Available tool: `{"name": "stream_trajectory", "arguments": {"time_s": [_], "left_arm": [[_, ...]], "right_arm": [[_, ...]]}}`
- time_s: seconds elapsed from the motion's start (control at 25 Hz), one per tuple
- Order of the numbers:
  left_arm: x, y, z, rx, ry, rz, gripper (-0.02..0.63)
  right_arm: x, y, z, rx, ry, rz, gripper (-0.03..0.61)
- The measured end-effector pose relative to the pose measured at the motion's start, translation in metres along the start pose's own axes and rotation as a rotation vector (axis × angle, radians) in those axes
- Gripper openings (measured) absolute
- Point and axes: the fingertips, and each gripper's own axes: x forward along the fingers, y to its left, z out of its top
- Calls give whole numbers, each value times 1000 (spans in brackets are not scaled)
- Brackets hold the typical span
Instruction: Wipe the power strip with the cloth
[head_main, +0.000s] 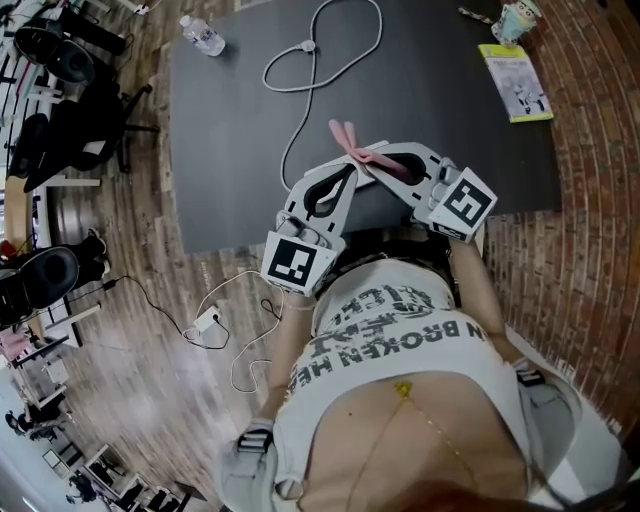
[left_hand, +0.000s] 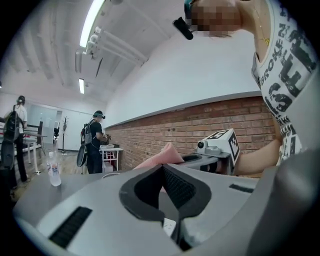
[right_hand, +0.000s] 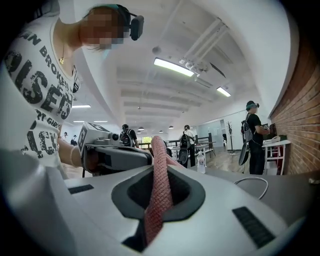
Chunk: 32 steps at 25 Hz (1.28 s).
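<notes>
A pink cloth (head_main: 346, 137) sticks up from the tips of my right gripper (head_main: 372, 158), which is shut on it over the near edge of the dark table (head_main: 230, 150). In the right gripper view the cloth (right_hand: 159, 185) runs as a narrow folded strip between the pads. My left gripper (head_main: 350, 170) hovers just to its left, tips closed together and nearly touching the cloth. A white cable (head_main: 300, 70) loops across the table and runs down behind the left gripper. A small white piece (left_hand: 170, 227) shows deep between the left jaws; I cannot tell what it is. The power strip's body is hidden.
A water bottle (head_main: 203, 35) stands at the table's far left corner, a yellow-green booklet (head_main: 515, 82) and a cup (head_main: 517, 18) at the far right. A white charger with cable (head_main: 207, 320) lies on the wooden floor. Office chairs (head_main: 60, 130) stand left. People stand far off (right_hand: 255, 135).
</notes>
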Motion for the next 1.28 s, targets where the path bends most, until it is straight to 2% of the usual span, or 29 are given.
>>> {"name": "stream_trajectory", "arguments": {"time_s": [0.48,0.92,1.28], "left_arm": [[-14,-6,26,6,-42,20,8],[-31,-12,24,18,-33,62,8],[-47,-20,24,-4,-34,48,8]], "right_arm": [[4,11,22,-50,-3,-18,15],[3,24,25,-40,-37,-26,16],[6,41,29,-47,-27,-37,17]]}}
